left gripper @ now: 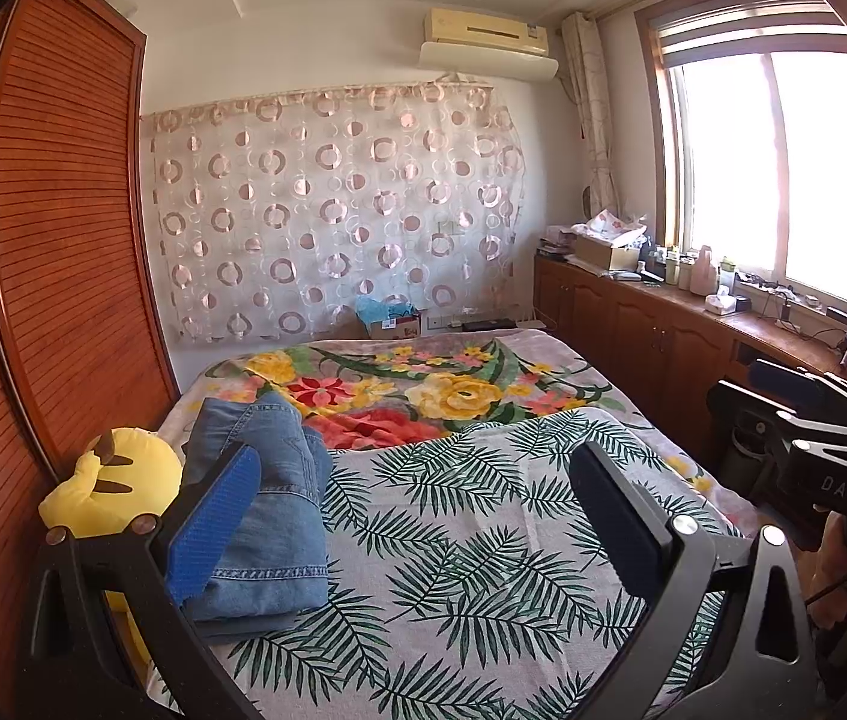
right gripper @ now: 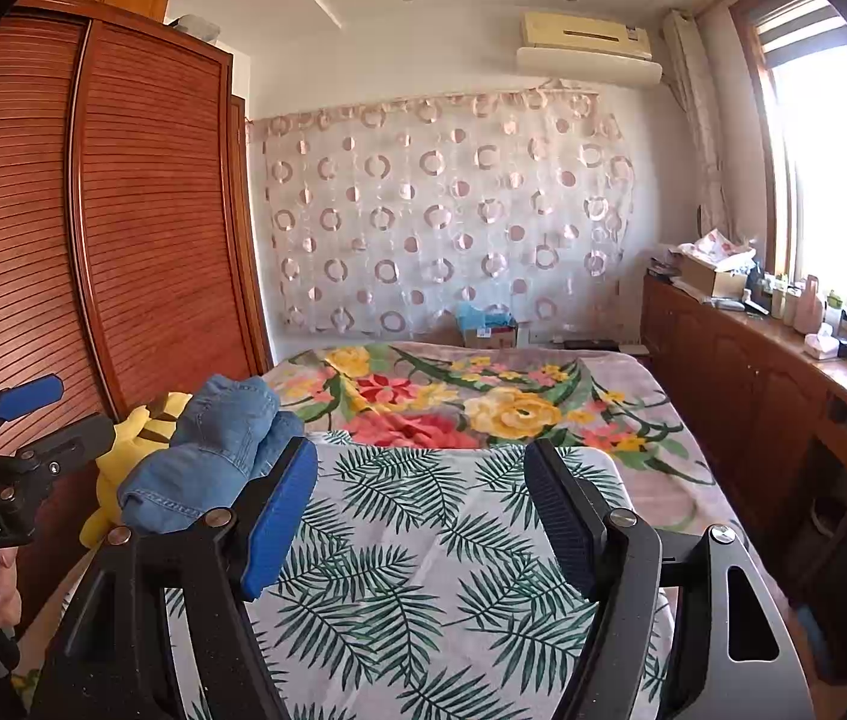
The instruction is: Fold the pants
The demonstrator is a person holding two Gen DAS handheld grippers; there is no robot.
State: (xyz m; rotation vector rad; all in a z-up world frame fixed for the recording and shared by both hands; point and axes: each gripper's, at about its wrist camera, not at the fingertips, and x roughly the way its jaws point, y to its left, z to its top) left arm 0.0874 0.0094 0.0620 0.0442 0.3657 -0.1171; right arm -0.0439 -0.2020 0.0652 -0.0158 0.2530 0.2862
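The blue denim pants point(left gripper: 270, 498) lie folded in a thick bundle on the left side of the bed, on the palm-leaf sheet point(left gripper: 453, 540). They also show in the right wrist view point(right gripper: 213, 450). My left gripper point(left gripper: 417, 516) is open and empty, held above the sheet, its left finger just in front of the pants. My right gripper point(right gripper: 423, 510) is open and empty above the sheet, to the right of the pants. The right gripper's body shows in the left wrist view point(left gripper: 813, 438), and the left gripper's body in the right wrist view point(right gripper: 3, 456).
A yellow plush toy point(left gripper: 111, 486) sits at the bed's left edge beside the pants. A floral blanket point(left gripper: 423, 384) covers the far half of the bed. A wooden wardrobe point(left gripper: 51, 240) stands on the left. A cluttered cabinet point(left gripper: 693, 324) runs under the window on the right.
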